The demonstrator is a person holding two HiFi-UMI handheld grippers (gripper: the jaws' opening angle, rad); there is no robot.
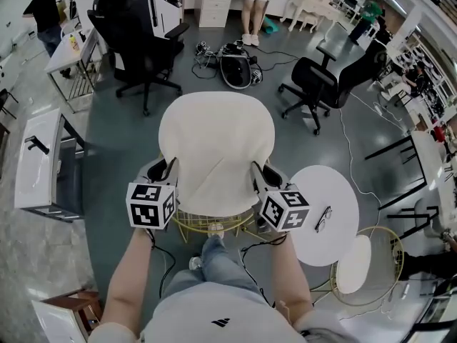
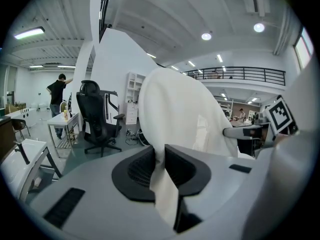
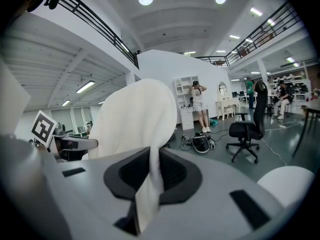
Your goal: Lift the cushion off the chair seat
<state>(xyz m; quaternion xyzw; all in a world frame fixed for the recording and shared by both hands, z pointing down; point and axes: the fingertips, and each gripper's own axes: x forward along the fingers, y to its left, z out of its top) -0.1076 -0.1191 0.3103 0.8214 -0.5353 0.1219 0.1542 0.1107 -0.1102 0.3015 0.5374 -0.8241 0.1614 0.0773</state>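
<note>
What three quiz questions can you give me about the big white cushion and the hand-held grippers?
1. True or false: the cushion lies flat on the floor.
2. What does the left hand-held gripper pinch? A) the cushion's edge B) a cable C) nothing
3. Fill in: on the round white table lies a pair of ____.

Key: 1 false, both hand-held grippers hold it up; 2 A; 3 glasses.
</note>
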